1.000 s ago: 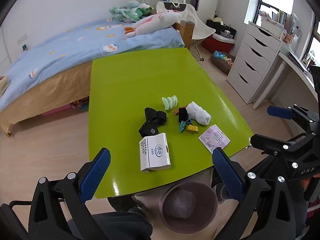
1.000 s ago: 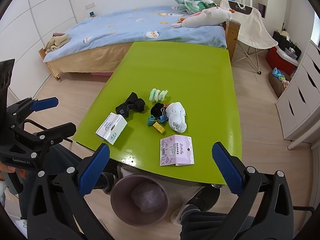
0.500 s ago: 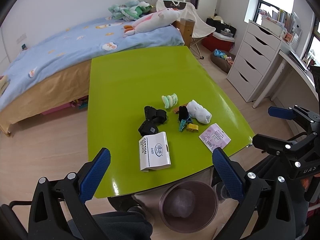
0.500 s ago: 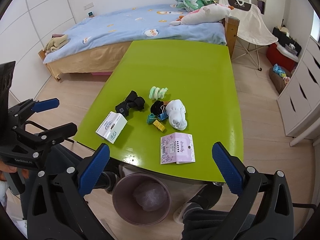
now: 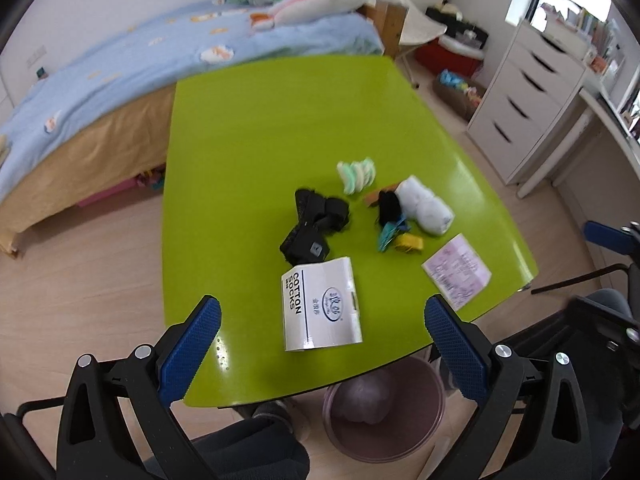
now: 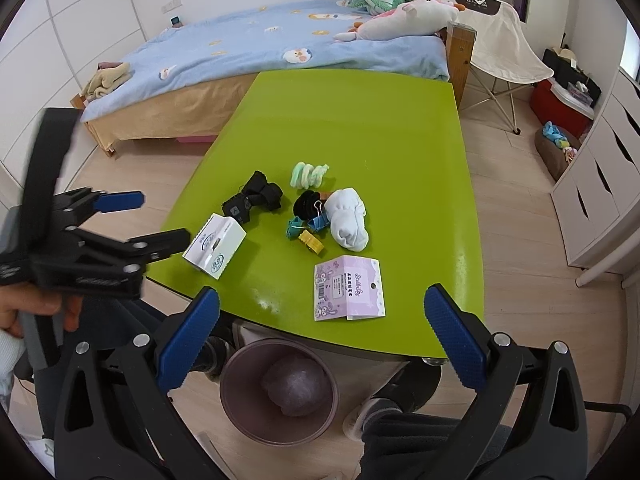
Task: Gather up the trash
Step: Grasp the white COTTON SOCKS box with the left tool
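Since the frame half a second earlier, the left claw (image 5: 320, 344) has come nearer the white sock box (image 5: 322, 309), which now looks larger between its blue fingers; the left wrist view is blurred by motion. The right claw (image 6: 320, 336) has barely shifted.

Both claws hang above the near edge of the green counter (image 6: 360, 128), jaws wide apart and holding nothing. In the right wrist view the left claw (image 6: 154, 224) shows at 9 o'clock, gripped by a hand (image 6: 36, 312), its tips close to the sock box (image 6: 214, 246).

The box lies at the counter's near edge, printed "COTTON SOCKS". Just beyond it, toward 12 o'clock, sits a bundle of black socks (image 5: 316, 226). At 1 o'clock from that bundle lies a pale green rolled sock (image 5: 356, 170). Toward 3 o'clock rest a white sock bundle (image 6: 348, 218), a black round item (image 6: 304, 204) and teal, blue and yellow binder clips (image 6: 306, 234), clustered close together. A pink packaging card (image 6: 348, 288) lies flat near the counter edge, in front of the right claw.

Below the counter's near edge, on the wooden floor, stands a purple trash bin (image 6: 240, 404) with crumpled wrap inside. A bed (image 6: 260, 48) with a blue cover stands beyond the counter.
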Demonstrator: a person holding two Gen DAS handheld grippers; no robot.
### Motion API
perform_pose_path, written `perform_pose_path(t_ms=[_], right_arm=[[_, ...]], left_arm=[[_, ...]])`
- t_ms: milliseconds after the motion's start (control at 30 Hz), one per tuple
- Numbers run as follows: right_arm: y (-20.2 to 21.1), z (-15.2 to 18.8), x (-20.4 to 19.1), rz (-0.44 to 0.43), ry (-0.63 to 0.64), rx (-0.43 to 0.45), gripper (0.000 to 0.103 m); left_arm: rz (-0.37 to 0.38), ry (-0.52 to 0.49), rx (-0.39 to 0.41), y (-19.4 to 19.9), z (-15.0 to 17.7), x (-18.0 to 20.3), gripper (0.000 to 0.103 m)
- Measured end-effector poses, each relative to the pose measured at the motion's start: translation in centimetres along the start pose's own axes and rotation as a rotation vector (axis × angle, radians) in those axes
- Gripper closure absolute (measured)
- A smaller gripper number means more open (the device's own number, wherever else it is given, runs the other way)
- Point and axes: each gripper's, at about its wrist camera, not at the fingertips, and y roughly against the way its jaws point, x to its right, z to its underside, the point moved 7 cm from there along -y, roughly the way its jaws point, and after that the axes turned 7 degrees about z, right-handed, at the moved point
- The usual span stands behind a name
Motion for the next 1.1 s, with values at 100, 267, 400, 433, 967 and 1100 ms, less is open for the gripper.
perform_pose_path(t_ms=[100, 267, 400, 433, 967, 1100], right_arm=[[-0.1, 0.1, 0.1, 0.000, 0.000, -0.005, 0.003], [-0.3, 0.5, 0.4, 0.001, -0.005, -0.017, 0.003], [-0.6, 0.8, 0.5, -0.001, -0.011, -0.027, 0.003], [-0.6, 0.9, 0.5, -0.001, -0.012, -0.029, 0.003], [-1.8, 1.1, 1.1, -0.003, -0.035, -0.052, 0.003], [-2.8, 0.7, 1.4, 0.004, -0.031, -0.078, 0.003]], left_arm=[[-0.017, 0.027, -0.090, -2.5, 0.3, -1.0, 0.005], [-0.024, 0.055, -0.192, -5.6, 0.9, -1.9, 0.005], [-0.036, 0.064, -0.231, -6.7, 1.2, -2.3, 0.006], [-0.036, 0.064, -0.234, -6.7, 1.1, -2.4, 0.006], [-0.024, 0.007, -0.151, -4.9, 1.2, -1.3, 0.064], [-0.018, -0.005, -0.097, -3.1, 1.2, -1.0, 0.064]])
